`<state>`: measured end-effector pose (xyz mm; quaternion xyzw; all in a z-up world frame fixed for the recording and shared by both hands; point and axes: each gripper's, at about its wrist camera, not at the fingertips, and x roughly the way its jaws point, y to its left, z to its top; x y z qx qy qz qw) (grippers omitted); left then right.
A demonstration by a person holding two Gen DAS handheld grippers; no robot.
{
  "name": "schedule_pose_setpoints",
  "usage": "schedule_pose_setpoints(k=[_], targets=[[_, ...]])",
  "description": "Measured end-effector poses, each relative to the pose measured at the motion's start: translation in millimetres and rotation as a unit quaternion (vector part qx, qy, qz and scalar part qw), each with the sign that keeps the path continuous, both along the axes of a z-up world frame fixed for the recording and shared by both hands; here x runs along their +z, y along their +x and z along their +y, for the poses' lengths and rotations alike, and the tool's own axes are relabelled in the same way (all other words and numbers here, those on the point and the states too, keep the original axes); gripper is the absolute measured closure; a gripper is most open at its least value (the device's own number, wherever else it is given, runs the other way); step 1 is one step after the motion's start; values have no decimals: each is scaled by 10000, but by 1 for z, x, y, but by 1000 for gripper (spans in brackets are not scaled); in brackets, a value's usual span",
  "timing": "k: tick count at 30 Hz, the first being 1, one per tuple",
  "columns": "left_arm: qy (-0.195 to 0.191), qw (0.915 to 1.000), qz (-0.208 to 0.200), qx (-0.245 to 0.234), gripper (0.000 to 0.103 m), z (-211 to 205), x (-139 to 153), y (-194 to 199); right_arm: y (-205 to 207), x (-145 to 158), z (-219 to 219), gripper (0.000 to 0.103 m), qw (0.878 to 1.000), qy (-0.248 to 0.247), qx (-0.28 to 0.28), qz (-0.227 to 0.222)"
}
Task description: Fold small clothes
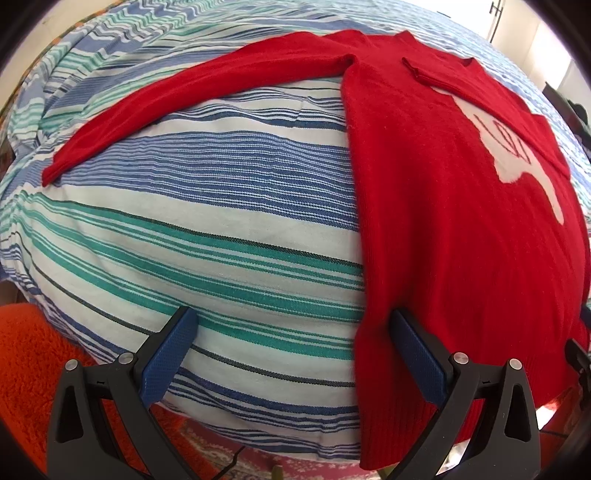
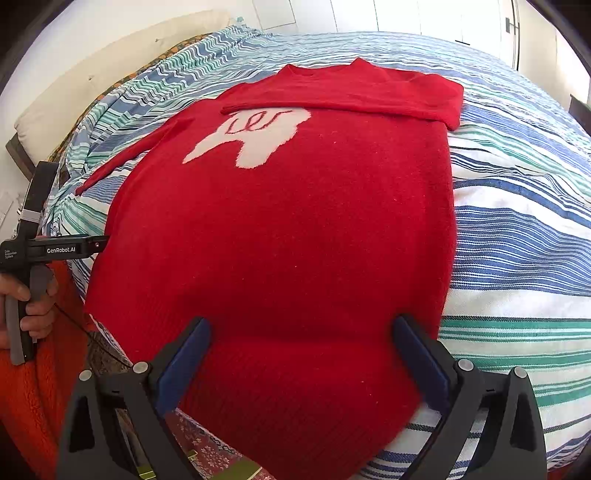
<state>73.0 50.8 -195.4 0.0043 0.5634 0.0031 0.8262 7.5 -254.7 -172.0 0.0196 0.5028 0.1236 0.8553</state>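
Observation:
A small red sweater (image 2: 288, 229) with a white motif (image 2: 258, 136) lies flat on the striped bedspread (image 2: 517, 229). One sleeve (image 2: 351, 96) is folded across the chest; the other sleeve (image 1: 177, 107) stretches out to the left. My left gripper (image 1: 291, 332) is open and empty, above the bedspread by the sweater's (image 1: 443, 240) left bottom edge. My right gripper (image 2: 301, 343) is open and empty, above the sweater's hem. The left gripper also shows at the left edge of the right wrist view (image 2: 99, 242), held by a hand.
The bed's near edge runs just below both grippers. An orange fluffy fabric (image 1: 33, 376) and a patterned rug (image 1: 207, 458) lie below it. A pale headboard cushion (image 2: 110, 74) and white cupboard doors (image 2: 406, 14) stand beyond the bed.

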Motion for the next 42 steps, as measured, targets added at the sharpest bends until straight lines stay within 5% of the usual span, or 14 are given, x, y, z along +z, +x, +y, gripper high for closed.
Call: schedule_pose_setpoints(k=[42], targets=[[28,9999,-113,-60,0,-1,-2,-7,0,0,0,0,10000,-28,18,-5]])
